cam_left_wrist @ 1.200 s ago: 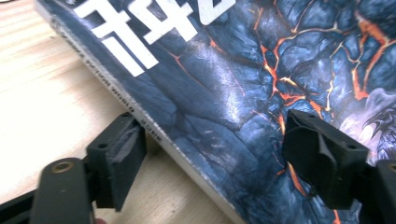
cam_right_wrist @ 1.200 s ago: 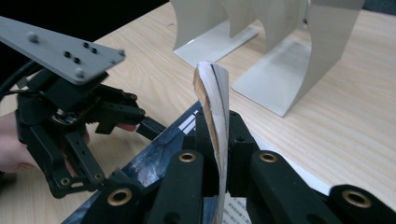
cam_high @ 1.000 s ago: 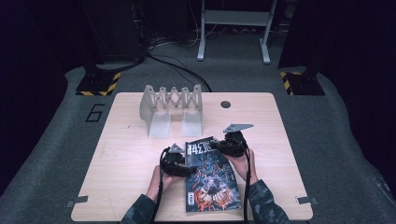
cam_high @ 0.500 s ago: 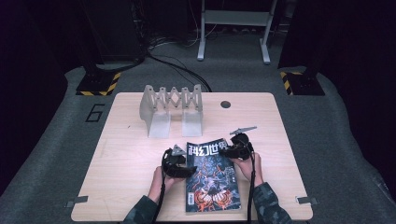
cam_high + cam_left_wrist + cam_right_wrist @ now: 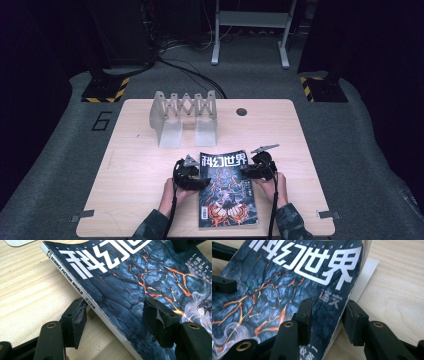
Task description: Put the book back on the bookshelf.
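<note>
A dark magazine (image 5: 226,192) with a lava-crack cover and white title lies flat on the near middle of the wooden table (image 5: 135,165). My left gripper (image 5: 189,172) is at its left side. In the left gripper view that gripper (image 5: 115,322) is open, its jaws wide apart astride the magazine's (image 5: 140,282) white spine. My right gripper (image 5: 256,169) is at the magazine's upper right edge. In the right gripper view it (image 5: 328,320) stands open, one jaw over the cover (image 5: 287,282) and one outside the slightly raised edge.
A grey accordion-style rack (image 5: 184,112) stands at the back of the table, just beyond the magazine. A round hole (image 5: 242,111) sits near the far edge. The person's hands (image 5: 272,187) and sleeves come in from the near edge. Bare wood lies to both sides.
The right gripper has shifted slightly right and nearer the person along the magazine's edge. The magazine has settled straighter. The left gripper has barely moved.
</note>
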{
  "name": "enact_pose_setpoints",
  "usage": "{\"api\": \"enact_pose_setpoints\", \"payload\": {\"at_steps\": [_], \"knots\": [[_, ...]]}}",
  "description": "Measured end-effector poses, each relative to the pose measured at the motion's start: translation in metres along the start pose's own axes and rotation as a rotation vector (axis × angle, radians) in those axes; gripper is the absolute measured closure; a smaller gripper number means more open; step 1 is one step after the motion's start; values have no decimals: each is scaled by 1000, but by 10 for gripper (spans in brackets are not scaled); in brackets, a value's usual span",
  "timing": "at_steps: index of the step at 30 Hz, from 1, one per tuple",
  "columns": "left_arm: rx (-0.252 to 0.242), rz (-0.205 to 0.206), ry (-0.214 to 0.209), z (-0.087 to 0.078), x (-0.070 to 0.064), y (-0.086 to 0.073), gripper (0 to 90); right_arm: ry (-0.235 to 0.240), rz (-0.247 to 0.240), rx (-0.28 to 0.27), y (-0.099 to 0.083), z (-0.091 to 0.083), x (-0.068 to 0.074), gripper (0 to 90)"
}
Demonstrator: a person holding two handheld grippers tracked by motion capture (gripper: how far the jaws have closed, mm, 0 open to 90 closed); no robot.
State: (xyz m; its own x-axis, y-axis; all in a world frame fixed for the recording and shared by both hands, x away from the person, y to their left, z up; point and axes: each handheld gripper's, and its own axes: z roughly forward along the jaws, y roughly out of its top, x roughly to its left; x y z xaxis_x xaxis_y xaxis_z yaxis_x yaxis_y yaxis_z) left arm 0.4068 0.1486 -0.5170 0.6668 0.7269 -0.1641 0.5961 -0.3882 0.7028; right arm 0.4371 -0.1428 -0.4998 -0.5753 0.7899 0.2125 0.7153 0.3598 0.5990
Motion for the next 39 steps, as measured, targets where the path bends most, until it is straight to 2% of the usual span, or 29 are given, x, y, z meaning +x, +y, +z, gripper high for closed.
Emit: {"api": "enact_pose_setpoints", "payload": {"at_steps": [6,9,11,13,15,16,19,22,25,27,29,30,34,38,39], "knots": [[10,-5,-6,0,1,1,369,-11,6,27,-4,-3,0,598],[17,0,-9,-1,2,2,371,3,23,26,-7,-3,-2,595],[23,-1,-10,-1,2,3,372,3,7,18,-8,-2,-3,596],[29,-5,-13,-1,3,3,374,8,18,12,-8,-2,-3,597],[30,-6,-28,-2,5,4,383,19,21,3,-10,-2,-5,602],[30,-8,-33,-2,5,4,391,23,41,7,-10,-2,-4,606],[27,-12,-47,-3,6,5,397,25,44,3,-10,-2,-4,608],[28,-7,-56,-3,7,6,406,28,34,-11,-10,0,-4,610],[23,-7,-62,-3,5,7,405,31,29,-2,-8,1,-2,612],[30,8,-58,-3,4,8,406,30,27,1,-7,2,-1,612],[29,5,-57,-3,3,8,408,33,19,-1,-6,3,0,612],[30,23,-50,-3,3,9,409,32,11,-9,-6,4,0,612],[40,27,-42,-3,3,11,409,36,10,-2,-4,5,3,613],[48,14,-52,-1,4,12,409,47,2,-4,-2,8,7,614],[52,15,-52,-1,4,12,410,50,-16,-5,-2,9,6,614]]}}
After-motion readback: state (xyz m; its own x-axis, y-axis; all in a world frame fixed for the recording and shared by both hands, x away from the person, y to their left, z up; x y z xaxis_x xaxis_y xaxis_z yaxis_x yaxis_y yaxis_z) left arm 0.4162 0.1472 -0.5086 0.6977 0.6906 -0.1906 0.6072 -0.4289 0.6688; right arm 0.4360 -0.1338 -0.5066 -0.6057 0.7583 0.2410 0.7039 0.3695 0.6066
